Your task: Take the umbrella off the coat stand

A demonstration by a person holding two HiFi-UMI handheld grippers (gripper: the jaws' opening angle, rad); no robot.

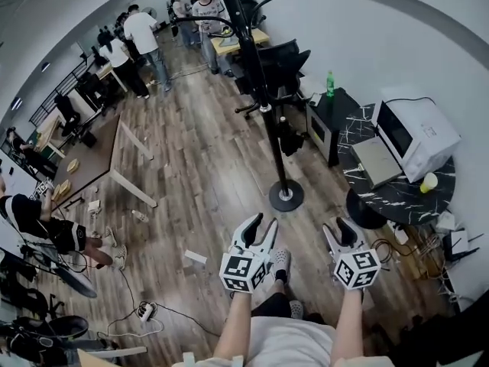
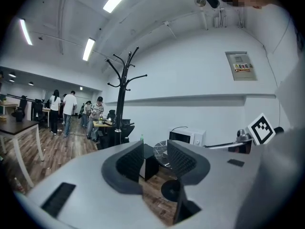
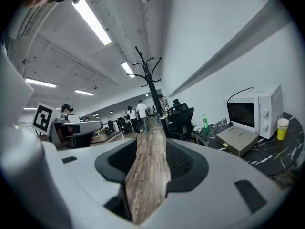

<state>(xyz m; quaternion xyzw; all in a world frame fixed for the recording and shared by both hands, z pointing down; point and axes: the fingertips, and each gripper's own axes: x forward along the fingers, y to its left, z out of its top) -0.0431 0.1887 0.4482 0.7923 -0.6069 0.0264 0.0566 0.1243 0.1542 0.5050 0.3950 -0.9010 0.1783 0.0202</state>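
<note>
The black coat stand (image 1: 260,90) rises from a round base (image 1: 286,197) on the wood floor ahead of me. A short dark folded umbrella (image 1: 289,138) hangs low beside its pole. Both grippers are held near my body, short of the base and touching nothing. My left gripper (image 1: 258,226) is open with empty jaws; in the left gripper view (image 2: 155,159) the stand (image 2: 121,94) is far off to the left. My right gripper (image 1: 344,232) is also open and empty; in the right gripper view (image 3: 152,159) only floor shows between the jaws, with the stand (image 3: 150,87) ahead.
A round dark marble table (image 1: 382,193) on the right carries a white microwave (image 1: 419,132) and a yellow cup (image 1: 429,182). A black cabinet with a green bottle (image 1: 330,82) and an office chair (image 1: 286,63) stand behind the stand. A wooden table (image 1: 95,163) and several people are to the left.
</note>
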